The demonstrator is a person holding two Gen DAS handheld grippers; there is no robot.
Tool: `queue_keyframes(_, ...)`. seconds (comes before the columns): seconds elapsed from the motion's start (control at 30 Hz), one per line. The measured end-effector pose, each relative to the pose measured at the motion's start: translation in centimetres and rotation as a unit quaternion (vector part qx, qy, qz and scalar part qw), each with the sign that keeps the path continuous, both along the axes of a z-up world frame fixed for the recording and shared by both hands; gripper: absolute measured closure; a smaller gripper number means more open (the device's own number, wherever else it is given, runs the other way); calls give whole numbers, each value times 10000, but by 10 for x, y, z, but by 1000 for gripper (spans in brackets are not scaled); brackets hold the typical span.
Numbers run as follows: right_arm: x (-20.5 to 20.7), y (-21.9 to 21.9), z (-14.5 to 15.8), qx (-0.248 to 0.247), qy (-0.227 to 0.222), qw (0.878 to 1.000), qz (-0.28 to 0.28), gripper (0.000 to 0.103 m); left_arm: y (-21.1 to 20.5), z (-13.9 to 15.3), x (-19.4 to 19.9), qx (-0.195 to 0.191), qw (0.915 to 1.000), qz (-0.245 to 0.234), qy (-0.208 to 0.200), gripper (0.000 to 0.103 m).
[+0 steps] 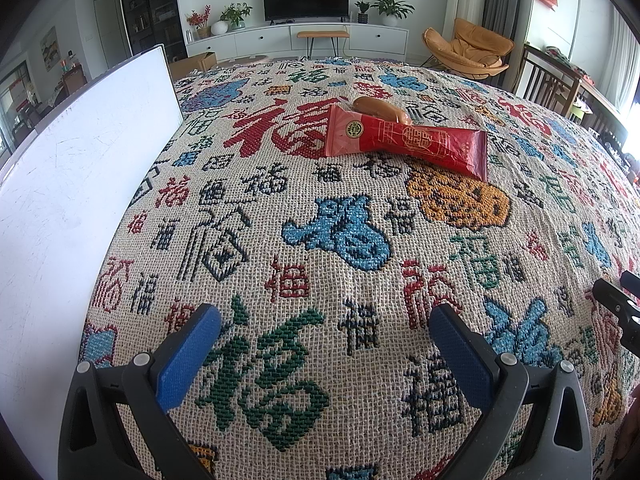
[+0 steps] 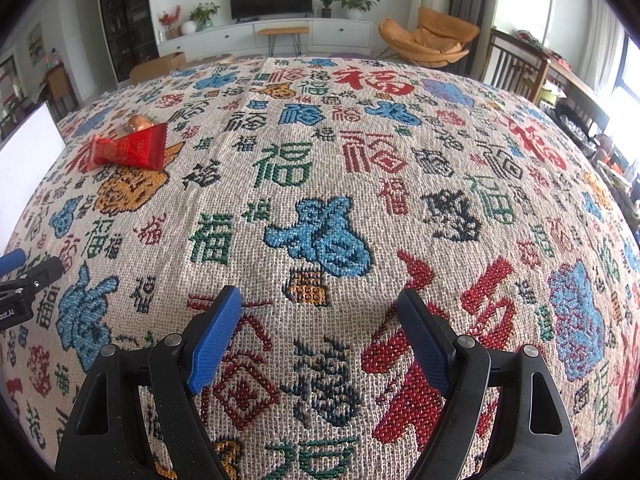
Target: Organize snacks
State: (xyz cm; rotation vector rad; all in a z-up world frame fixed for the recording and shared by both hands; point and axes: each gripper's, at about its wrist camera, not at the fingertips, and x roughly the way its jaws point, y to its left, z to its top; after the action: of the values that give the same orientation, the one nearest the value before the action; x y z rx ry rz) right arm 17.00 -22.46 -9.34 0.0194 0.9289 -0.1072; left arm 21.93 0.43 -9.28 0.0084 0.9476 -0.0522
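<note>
A long red snack packet [image 1: 408, 142] lies on the woven cloth, with an orange-brown wrapped snack [image 1: 380, 107] right behind it. The right wrist view shows the same red packet [image 2: 130, 150] and the orange-brown snack [image 2: 140, 123] far off at the left. My left gripper [image 1: 326, 314] hovers over bare cloth, open, well short of the snacks, nothing between its blue pads. Open too, my right gripper [image 2: 320, 298] is above the cloth, empty, far to the right of the snacks.
A white flat box wall [image 1: 80, 184] stands along the left of the table, also in the right wrist view as a white panel [image 2: 24, 160]. The patterned tablecloth [image 1: 320, 240] covers the table. Wooden chairs [image 2: 516, 66] stand at the far right.
</note>
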Motion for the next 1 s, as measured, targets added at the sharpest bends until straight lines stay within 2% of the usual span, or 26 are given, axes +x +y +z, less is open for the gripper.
queue_keyframes(0.37, 0, -1, 0, 27, 7, 10000, -2, 20, -1, 0, 0, 0, 10000, -4, -3, 0)
queue_keyframes(0.8, 6, -5, -2, 117, 134, 9998, -46, 13, 0, 0, 0, 5, 10000, 7, -3, 0)
queue_keyframes(0.9, 19, 1, 4, -12, 265, 9993, 269, 14, 0, 0, 0, -3, 10000, 1, -3, 0)
queue_keyframes(1.0, 41, 18, 30, 300, -73, 9945, 1004, 15, -1, 0, 0, 1, 10000, 4, -5, 0)
